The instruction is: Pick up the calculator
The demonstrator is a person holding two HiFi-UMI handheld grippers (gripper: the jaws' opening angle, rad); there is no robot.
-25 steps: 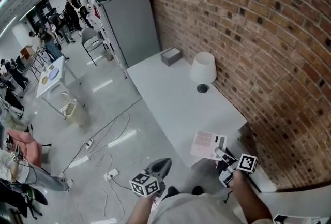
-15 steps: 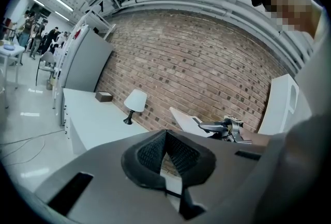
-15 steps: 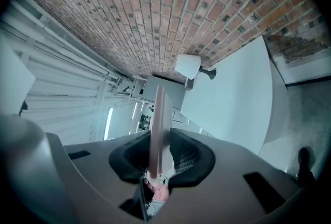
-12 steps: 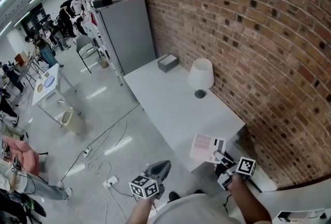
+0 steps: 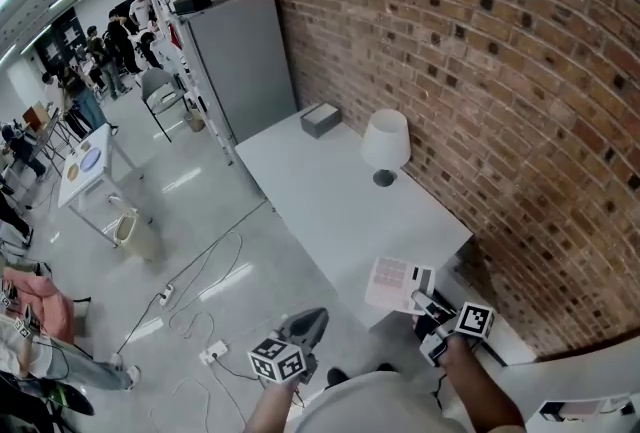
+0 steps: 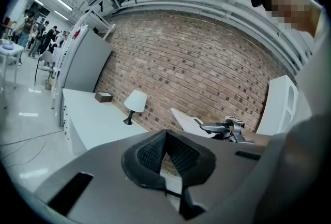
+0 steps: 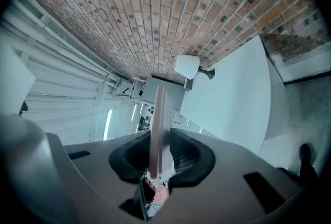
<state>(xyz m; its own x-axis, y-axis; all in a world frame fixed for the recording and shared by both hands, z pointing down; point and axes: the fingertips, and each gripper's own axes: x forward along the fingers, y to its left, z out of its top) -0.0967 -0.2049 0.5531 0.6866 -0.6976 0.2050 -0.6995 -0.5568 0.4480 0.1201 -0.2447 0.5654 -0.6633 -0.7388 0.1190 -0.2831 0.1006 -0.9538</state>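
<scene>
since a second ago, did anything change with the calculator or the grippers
Nothing was taken hold of or let go. The right gripper stays shut on the calculator, held tilted at the near corner of the table, with no clear shift against it. The left gripper stays shut and empty. The lamp stands as before; only the head view drifted slightly.

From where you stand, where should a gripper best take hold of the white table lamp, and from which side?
Probably the thin stem of the lamp, between shade and round base, coming from the table's open front edge. The shade looks too wide for jaws, and the brick wall stands close behind.
</scene>
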